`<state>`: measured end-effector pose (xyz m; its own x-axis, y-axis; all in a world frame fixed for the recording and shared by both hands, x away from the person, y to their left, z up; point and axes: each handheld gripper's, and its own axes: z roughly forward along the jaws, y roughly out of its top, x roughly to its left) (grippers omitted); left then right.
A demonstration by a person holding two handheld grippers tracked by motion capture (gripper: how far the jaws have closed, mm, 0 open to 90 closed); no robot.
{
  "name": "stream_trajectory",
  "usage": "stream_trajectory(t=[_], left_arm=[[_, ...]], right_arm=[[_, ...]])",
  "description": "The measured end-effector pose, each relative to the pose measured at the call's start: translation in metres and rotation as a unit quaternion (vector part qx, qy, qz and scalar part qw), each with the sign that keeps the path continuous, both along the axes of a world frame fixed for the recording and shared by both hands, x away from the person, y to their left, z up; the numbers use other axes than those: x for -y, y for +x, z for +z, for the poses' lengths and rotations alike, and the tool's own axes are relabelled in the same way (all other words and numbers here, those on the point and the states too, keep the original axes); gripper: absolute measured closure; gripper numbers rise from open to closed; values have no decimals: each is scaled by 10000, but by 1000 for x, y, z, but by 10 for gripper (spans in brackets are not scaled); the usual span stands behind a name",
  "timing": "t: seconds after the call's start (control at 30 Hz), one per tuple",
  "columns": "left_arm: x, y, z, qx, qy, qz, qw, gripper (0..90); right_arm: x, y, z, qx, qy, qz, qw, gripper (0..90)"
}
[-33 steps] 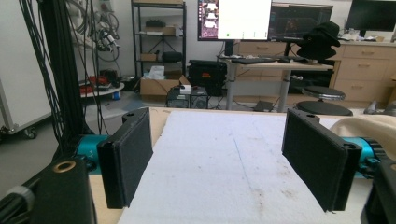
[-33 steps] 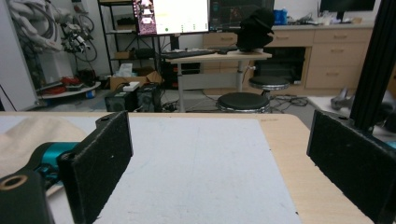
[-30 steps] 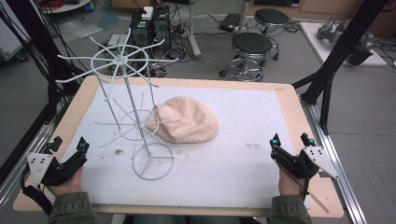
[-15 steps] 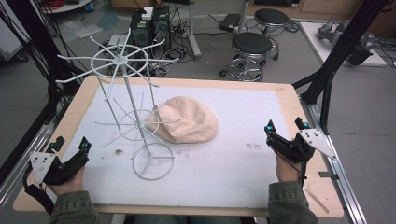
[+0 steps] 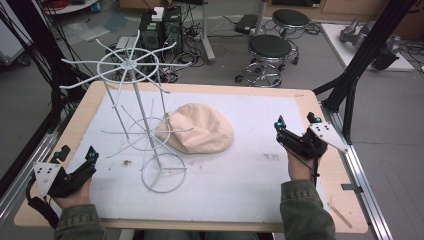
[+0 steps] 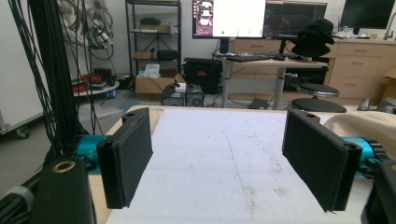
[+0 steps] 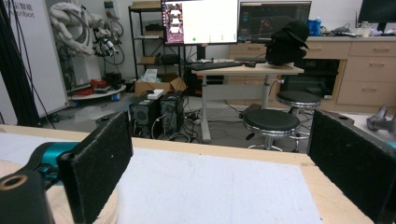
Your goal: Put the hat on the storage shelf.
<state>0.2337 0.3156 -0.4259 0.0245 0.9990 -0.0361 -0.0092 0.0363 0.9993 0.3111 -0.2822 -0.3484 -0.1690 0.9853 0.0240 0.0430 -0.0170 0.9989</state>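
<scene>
I see a pale wooden tabletop (image 5: 320, 107) with rounded corners, most of it covered by a white sheet (image 5: 240, 170) with a slightly rough, foam-like surface, scuffed with small dark specks. On the sheet's left half stands a white wire stand (image 5: 142, 125): a thin upright pole on a ring-shaped base with spokes, a second spoked ring partway up, and a wheel of radiating arms at the top. Just beside it, towards the middle, lies a beige cap (image 5: 200, 129), soft cloth, rounded and flattened into a low dome; some of the stand's lower wire arms cross its left edge.

My left tool (image 5: 76, 154) sits at the near left corner, held low over the sheet's edge, well apart from the stand's base. Its jaws stand wide apart with nothing between them; in the left gripper view they are flat black rectangular pads (image 6: 128, 154) with a fine felt-like nap, on teal metal fittings, and the cap's cream fabric shows at the far right.

My right tool (image 5: 295, 121) is at the right side near the sheet's border, raised a little, its grey three-cornered plate on top. Its jaws are also spread wide and empty; the right gripper view shows the same coarse black padding (image 7: 100, 163).
</scene>
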Motion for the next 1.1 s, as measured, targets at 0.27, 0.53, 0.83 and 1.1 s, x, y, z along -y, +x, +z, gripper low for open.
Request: stream_trajectory(t=[0.27, 0.53, 0.83, 1.1], left_arm=[[0, 1, 0, -4, -6, 3, 10000, 245], [0, 1, 0, -6, -12, -1, 10000, 245], [0, 0, 0, 30, -7, 19, 10000, 245], [0, 1, 0, 27, -13, 28, 10000, 245]], right_arm=[[-13, 23, 1, -129, -40, 285, 9995, 59], [-27, 36, -1, -190, -45, 624, 9979, 60], [-42, 53, -2, -257, -55, 870, 9959, 60], [-46, 66, -3, -395, -22, 1037, 9938, 60]])
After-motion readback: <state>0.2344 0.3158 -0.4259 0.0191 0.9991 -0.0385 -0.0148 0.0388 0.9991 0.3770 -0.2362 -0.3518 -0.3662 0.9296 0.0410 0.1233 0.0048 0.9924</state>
